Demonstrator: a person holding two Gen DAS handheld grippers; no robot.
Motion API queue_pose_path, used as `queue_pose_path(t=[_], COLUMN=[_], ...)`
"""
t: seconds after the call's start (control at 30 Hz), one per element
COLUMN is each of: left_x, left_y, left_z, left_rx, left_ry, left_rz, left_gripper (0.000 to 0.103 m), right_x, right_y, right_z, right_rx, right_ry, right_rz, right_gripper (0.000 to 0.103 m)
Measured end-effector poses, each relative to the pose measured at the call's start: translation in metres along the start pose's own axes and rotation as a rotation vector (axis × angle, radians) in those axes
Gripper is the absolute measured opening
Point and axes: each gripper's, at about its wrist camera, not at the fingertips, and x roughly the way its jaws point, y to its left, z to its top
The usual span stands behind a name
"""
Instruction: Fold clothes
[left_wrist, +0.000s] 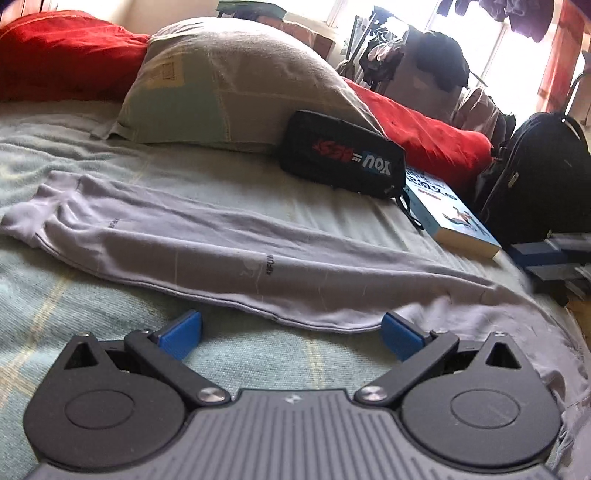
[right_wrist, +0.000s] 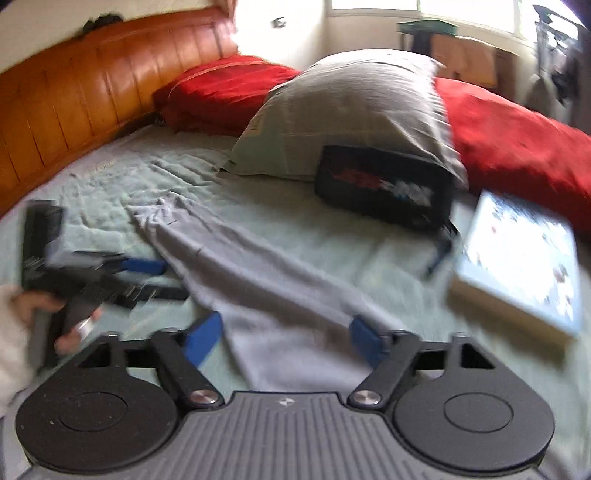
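Note:
A pale lilac-grey garment (left_wrist: 207, 251) lies folded into a long strip across the light green bedspread (left_wrist: 74, 314). My left gripper (left_wrist: 291, 334) is open, its blue pads just short of the garment's near edge. In the right wrist view the garment (right_wrist: 266, 280) runs from the far left toward me, and my right gripper (right_wrist: 286, 339) is open with the cloth's near end between its jaws. The left gripper (right_wrist: 147, 278) shows there too, held by a hand at the left, open beside the cloth.
A grey-green pillow (left_wrist: 236, 77) and red pillows (left_wrist: 62, 51) lie at the head. A black pouch (left_wrist: 343, 155) and a blue book (left_wrist: 447, 218) sit at the right bed edge. A black backpack (left_wrist: 543, 177) stands beyond. A wooden headboard (right_wrist: 92, 81) is at the left.

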Motion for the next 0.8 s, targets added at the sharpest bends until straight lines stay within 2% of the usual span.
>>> queue_pose_path(t=[0.07, 0.2, 0.3, 0.5, 0.53, 0.57, 0.6, 0.7, 0.8], left_x=[-0.002, -0.006, -0.007, -0.005, -0.005, -0.005, -0.005, -0.005, -0.005], left_y=[0.004, 0.019, 0.028, 0.027, 0.027, 0.027, 0.027, 0.026, 0.027], left_z=[0.001, 0.003, 0.004, 0.004, 0.004, 0.004, 0.004, 0.004, 0.004], left_rx=[-0.019, -0.09, -0.139, -0.133, -0.132, -0.132, -0.132, -0.13, -0.13], left_ry=[-0.009, -0.025, -0.027, -0.024, -0.023, -0.023, -0.023, -0.024, -0.025], left_rz=[0.001, -0.022, -0.057, -0.053, -0.051, -0.051, -0.051, -0.049, -0.049], left_gripper=[0.102, 0.102, 0.102, 0.102, 0.102, 0.102, 0.102, 0.102, 0.102], right_x=[0.028, 0.079, 0.109, 0.13, 0.133, 0.136, 0.14, 0.14, 0.14], right_y=[-0.002, -0.009, -0.013, -0.004, -0.003, -0.001, 0.0, 0.003, -0.003], right_z=[0.019, 0.043, 0.046, 0.036, 0.034, 0.033, 0.031, 0.034, 0.042], right_rx=[-0.013, 0.006, 0.003, -0.087, -0.102, -0.117, -0.132, -0.159, -0.133], right_ry=[0.005, 0.012, 0.045, 0.066, 0.069, 0.072, 0.076, 0.053, 0.013], right_rz=[0.001, 0.028, 0.038, 0.037, 0.037, 0.036, 0.036, 0.004, -0.049], right_gripper=[0.058, 0.054, 0.047, 0.045, 0.041, 0.02, 0.004, 0.003, 0.002])
